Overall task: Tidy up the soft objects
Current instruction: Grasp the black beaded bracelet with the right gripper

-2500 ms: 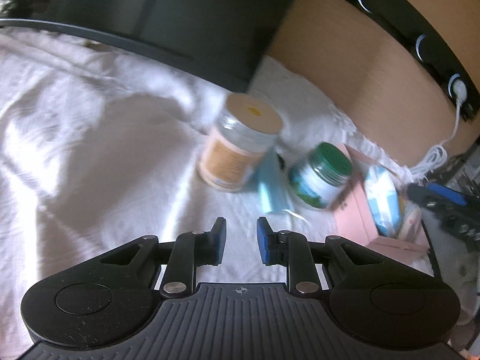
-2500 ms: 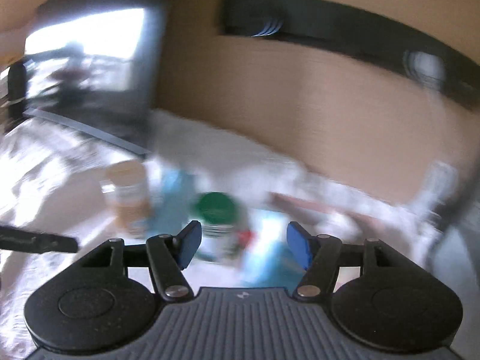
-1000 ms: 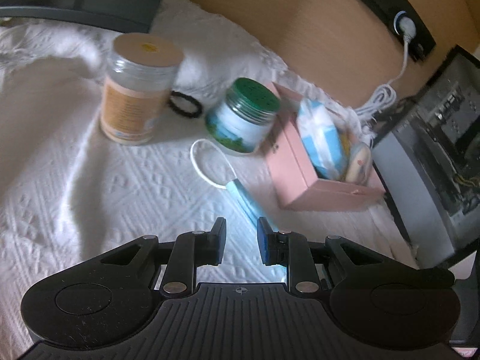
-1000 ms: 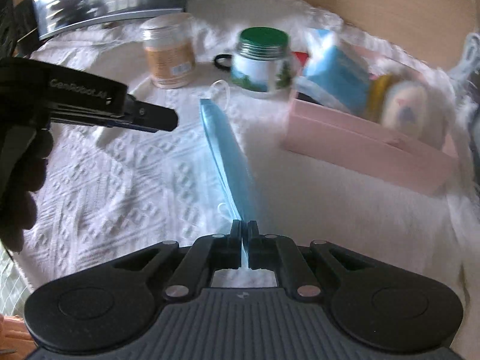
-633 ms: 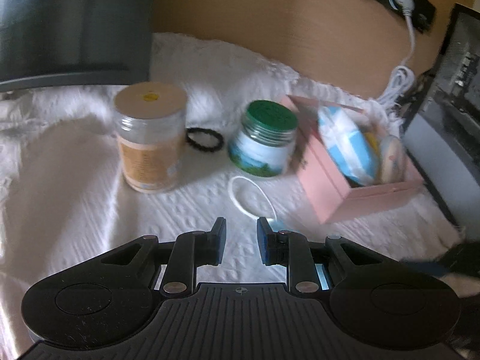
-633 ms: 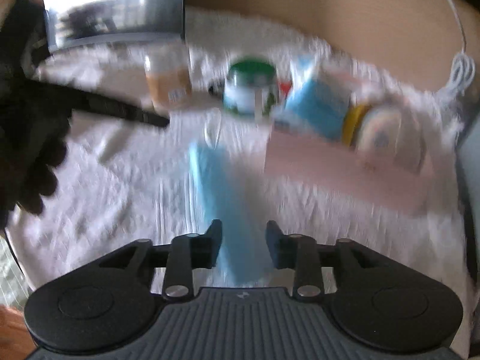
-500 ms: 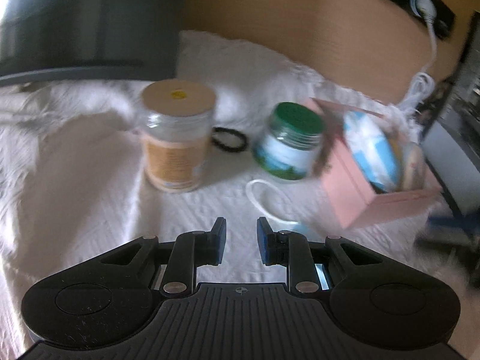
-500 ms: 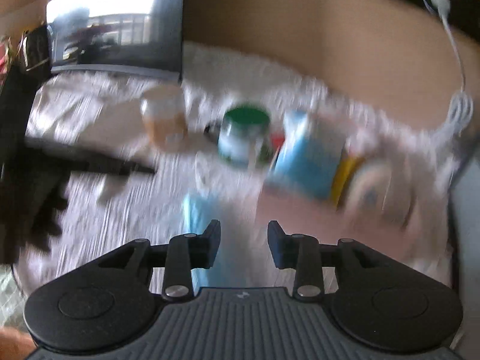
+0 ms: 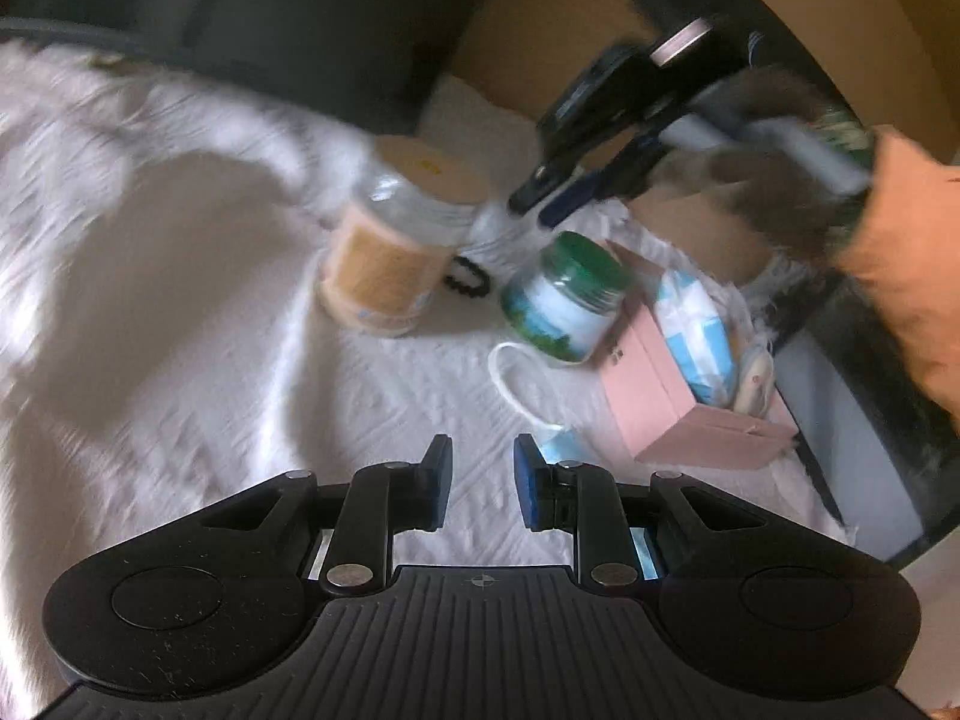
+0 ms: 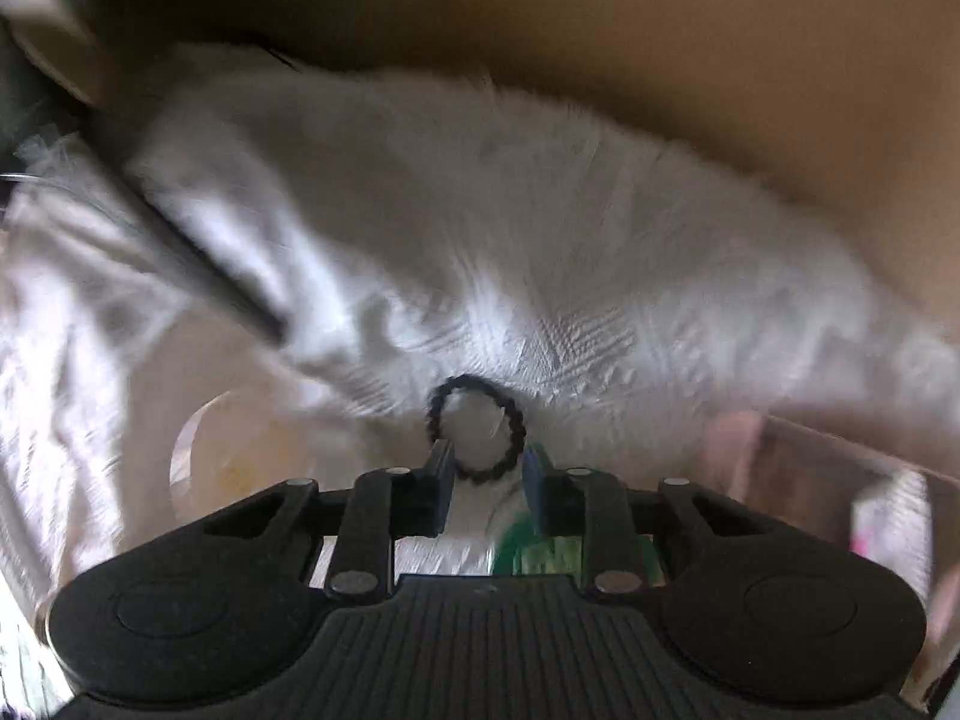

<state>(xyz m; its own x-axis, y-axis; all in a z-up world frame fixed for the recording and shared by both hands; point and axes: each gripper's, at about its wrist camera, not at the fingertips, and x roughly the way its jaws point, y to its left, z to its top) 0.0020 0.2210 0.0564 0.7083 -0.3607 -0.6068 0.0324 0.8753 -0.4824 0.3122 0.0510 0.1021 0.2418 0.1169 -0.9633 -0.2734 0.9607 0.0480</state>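
black hair tie (image 10: 476,429) lies on the white textured cloth (image 10: 540,252), and the right tool (image 10: 480,468) points steeply down over it, the near half of the loop showing between its two fingertips. its jaws have just been narrowing to a small gap; the view is blurred, and the pads do not seem to press on the loop. a green jar lid (image 10: 528,546) shows under the tool at 6 o'clock, and a pale round lid sits at about 8 o'clock.

in the left wrist view the left tool (image 9: 477,483) hangs low over the cloth (image 9: 180,300) with a narrow gap between its blue pads (image 9: 437,483), nothing between them. the hair tie (image 9: 468,279) sits at about 12 o'clock from it, between the tan-lidded jar (image 9: 396,246) and the green-lidded jar (image 9: 564,300). the right tool (image 9: 555,198), blurred, reaches in from 1 o'clock just above the tie, carried by a gloved hand (image 9: 774,180) with an orange sleeve (image 9: 906,258).

a blue face mask (image 9: 561,447) lies just beside the left tool's right pad, its white ear loop (image 9: 510,384) curling toward the green-lidded jar. a pink box (image 9: 672,408) at 2 o'clock holds a blue-and-white packet (image 9: 699,336) and a pale round item.
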